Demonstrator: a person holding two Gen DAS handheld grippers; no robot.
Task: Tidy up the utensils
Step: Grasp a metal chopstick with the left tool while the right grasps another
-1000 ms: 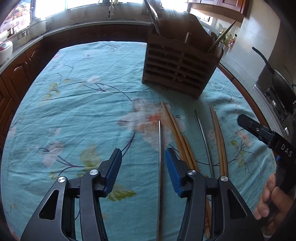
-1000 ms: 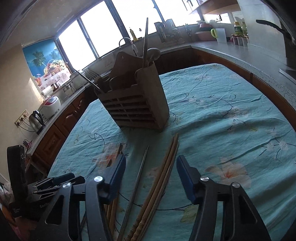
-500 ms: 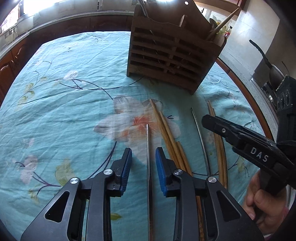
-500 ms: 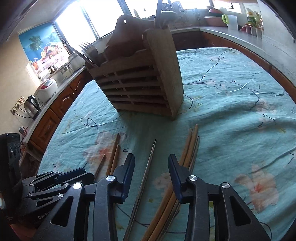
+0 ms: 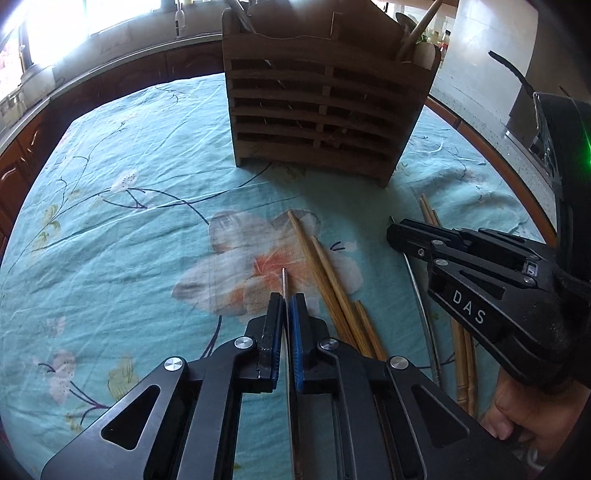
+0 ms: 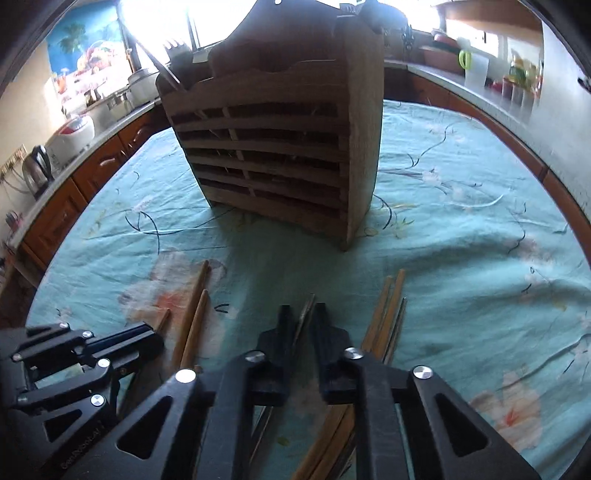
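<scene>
A wooden slatted utensil holder (image 5: 325, 110) stands on the floral teal tablecloth (image 5: 129, 221); it also shows in the right wrist view (image 6: 280, 147). My left gripper (image 5: 286, 299) is shut on a metal chopstick (image 5: 284, 280) whose tip sticks out ahead. My right gripper (image 6: 304, 312) is shut on a second metal chopstick (image 6: 306, 314); this gripper shows in the left wrist view (image 5: 395, 229) too. Wooden chopsticks (image 5: 325, 273) lie between the grippers, and more wooden chopsticks (image 6: 388, 314) lie right of my right gripper.
The holder holds several utensils, such as a wooden handle (image 5: 421, 29) and forks (image 6: 173, 48). Counters ring the table, with a kettle (image 6: 37, 170), a rice cooker (image 6: 74, 133) and a pan (image 5: 517, 77). Dark cabinets (image 6: 55, 218) stand at the left.
Both grippers moved forward toward the holder and closed, each on a metal chopstick. One second ago both were wide open.
</scene>
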